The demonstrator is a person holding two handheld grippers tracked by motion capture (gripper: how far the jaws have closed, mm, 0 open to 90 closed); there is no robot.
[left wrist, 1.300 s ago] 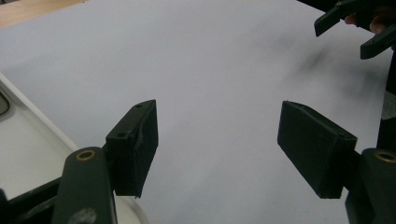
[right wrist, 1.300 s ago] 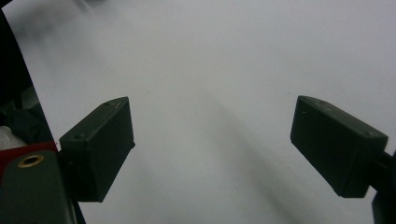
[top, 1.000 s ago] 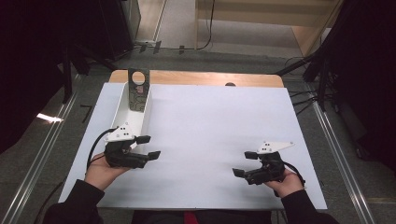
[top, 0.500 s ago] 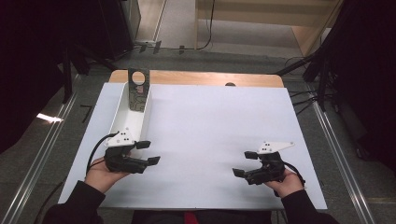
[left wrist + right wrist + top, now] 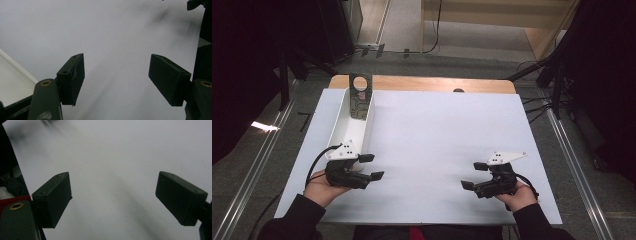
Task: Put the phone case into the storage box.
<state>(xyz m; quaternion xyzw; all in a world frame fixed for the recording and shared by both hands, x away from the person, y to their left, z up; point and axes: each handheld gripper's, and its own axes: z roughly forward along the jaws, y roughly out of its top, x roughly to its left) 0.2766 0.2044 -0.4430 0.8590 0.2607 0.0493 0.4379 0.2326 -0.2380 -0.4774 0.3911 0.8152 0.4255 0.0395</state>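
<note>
tray [image 5: 347, 131] sits along the worktop's [image 5: 442, 140] left edge, my left tongs [image 5: 373, 167] just beside its near end, my right tongs [image 5: 474, 175] near the right edge, both released and empty.

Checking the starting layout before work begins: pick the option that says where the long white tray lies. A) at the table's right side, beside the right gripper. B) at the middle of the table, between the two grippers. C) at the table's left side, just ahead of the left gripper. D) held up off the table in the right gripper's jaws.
C: in the high view the long white tray lies along the table's left side, running away from the left gripper.
</note>
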